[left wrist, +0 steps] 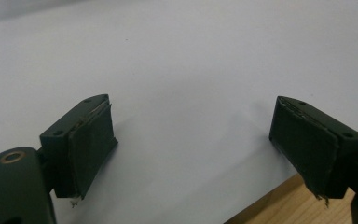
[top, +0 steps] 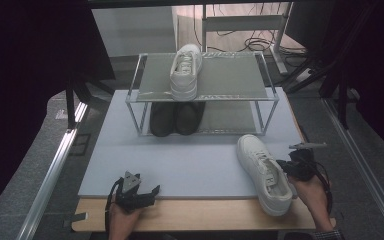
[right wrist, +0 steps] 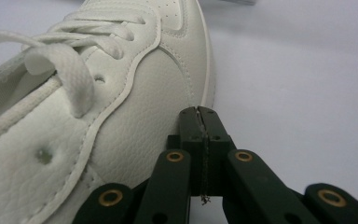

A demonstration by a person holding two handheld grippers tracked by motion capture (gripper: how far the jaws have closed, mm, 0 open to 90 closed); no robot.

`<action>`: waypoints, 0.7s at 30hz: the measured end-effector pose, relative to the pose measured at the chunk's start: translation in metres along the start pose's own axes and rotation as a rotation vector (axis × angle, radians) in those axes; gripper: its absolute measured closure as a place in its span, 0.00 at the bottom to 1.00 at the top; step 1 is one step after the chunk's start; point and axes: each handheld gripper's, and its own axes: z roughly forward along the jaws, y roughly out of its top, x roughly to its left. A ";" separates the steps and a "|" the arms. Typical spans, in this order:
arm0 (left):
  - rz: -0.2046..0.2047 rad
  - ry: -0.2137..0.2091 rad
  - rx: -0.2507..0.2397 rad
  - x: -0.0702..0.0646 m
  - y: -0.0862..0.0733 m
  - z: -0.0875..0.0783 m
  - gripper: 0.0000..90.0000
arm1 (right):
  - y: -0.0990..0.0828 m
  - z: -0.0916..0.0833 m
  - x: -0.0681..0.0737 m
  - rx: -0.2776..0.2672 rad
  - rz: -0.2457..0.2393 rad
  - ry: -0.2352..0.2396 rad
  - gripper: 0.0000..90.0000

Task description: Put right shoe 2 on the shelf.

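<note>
The work in hand looks like nudging the loose white leather lace-up sneaker [top: 263, 172] into line before shelving it on the two-tier metal-frame shoe rack [top: 202, 92], which stands well beyond it on the pale grey mat [top: 190, 160]. The right gripper [right wrist: 199, 112] has its jaws pressed together, empty, tips against the sneaker's side by the sole. Next, I judge, it must spread and take the shoe. The left gripper [left wrist: 191, 140] is spread wide, empty, over the mat's near edge.
</note>
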 end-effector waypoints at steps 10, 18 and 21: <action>0.000 0.000 0.000 0.000 0.000 0.000 0.15 | 0.005 0.008 0.020 0.013 -0.033 0.030 1.00; 0.000 0.000 0.000 0.000 0.000 0.000 0.15 | 0.009 0.015 0.036 0.017 -0.057 0.056 1.00; 0.000 0.000 0.000 0.000 0.000 0.000 0.15 | 0.011 0.018 0.043 0.023 -0.071 0.070 1.00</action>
